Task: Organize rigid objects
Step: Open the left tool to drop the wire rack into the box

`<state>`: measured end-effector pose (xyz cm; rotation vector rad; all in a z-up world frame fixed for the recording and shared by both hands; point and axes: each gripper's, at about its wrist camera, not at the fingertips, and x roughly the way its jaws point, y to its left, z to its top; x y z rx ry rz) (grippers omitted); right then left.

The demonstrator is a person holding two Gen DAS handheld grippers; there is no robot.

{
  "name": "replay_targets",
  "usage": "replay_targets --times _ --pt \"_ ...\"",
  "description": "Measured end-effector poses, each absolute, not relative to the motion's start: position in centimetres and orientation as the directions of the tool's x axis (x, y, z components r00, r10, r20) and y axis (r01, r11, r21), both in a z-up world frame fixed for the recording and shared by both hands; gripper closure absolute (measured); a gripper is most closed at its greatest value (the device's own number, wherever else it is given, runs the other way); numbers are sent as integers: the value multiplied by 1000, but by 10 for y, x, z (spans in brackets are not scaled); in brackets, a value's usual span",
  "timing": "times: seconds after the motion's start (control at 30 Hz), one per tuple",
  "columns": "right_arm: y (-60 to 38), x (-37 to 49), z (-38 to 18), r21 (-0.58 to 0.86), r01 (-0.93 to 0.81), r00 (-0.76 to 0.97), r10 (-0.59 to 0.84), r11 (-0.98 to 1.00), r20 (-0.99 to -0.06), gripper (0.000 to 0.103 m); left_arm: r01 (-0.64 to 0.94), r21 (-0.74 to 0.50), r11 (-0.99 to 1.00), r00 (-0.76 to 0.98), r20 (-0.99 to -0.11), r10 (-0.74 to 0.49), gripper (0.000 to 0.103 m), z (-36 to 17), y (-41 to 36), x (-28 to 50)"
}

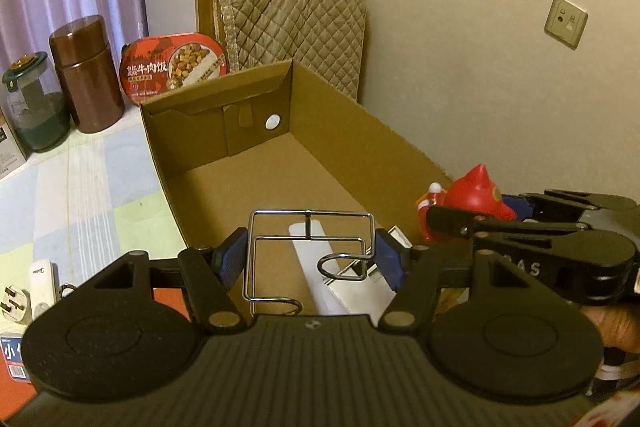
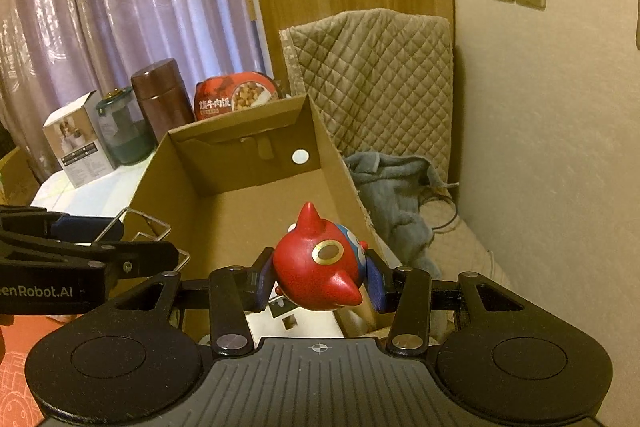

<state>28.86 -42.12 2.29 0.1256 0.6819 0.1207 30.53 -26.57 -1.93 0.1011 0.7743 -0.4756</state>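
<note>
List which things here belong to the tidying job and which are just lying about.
In the job:
- wire rack, held in the left gripper
- red toy figure, held in the right gripper
- cardboard box, open, below both

Lying about:
- brown canister
- glass jar
- meal tub
- quilted cover
- plug adapter

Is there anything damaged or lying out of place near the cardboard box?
Yes. The cardboard box has a ragged, torn top edge on its right wall. A grey-blue cloth lies crumpled beside that wall, not folded, with a thin cable running under it. Nothing looks spilled.
</note>
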Motion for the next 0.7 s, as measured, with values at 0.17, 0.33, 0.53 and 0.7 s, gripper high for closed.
replay_targets --times 0.17,0.33,0.53,0.7 --pt "-423 289 20 160 -64 766 151 985 -625 60 444 -87 892 606 -704 -370 41 -26 -265 308" --pt "-424 290 19 164 -61 765 152 985 -626 60 441 -89 893 601 -709 -368 40 -29 -266 307" --pt "-424 290 20 167 -58 766 151 984 -625 60 441 -103 892 597 -707 -377 35 -29 -264 307" --pt "-422 288 21 173 -60 765 157 983 -624 60 409 -103 907 637 -679 -364 35 -16 -253 302"
